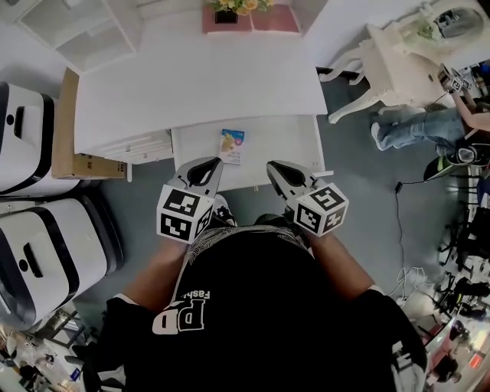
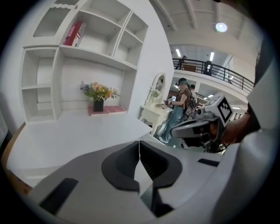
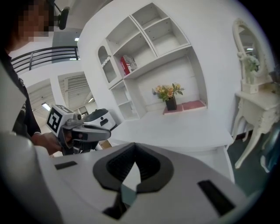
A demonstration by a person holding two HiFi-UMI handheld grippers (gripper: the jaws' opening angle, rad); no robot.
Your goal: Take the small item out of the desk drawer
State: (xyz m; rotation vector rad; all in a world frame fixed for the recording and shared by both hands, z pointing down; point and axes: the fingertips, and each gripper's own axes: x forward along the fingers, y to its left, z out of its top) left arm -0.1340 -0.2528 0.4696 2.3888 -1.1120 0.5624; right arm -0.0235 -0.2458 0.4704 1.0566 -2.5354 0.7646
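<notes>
A small blue and yellow packet (image 1: 232, 145) lies flat in the open white drawer (image 1: 295, 149), which is pulled out from under the white desk (image 1: 199, 84). Both grippers hover side by side over the drawer's near edge, pointing toward the desk. My left gripper (image 1: 216, 163) (image 2: 139, 148) is shut with nothing between its jaws, its tip just short of the packet. My right gripper (image 1: 272, 165) (image 3: 134, 151) is also shut and empty, to the right of the packet. Neither gripper view shows the packet.
A flower pot (image 1: 227, 14) on a pink mat stands at the desk's back edge, below white shelves (image 2: 87, 48). White rounded machines (image 1: 46, 245) and a cardboard box (image 1: 73, 157) are at the left. A white dressing table (image 1: 398, 65) and a person (image 1: 429, 126) are at the right.
</notes>
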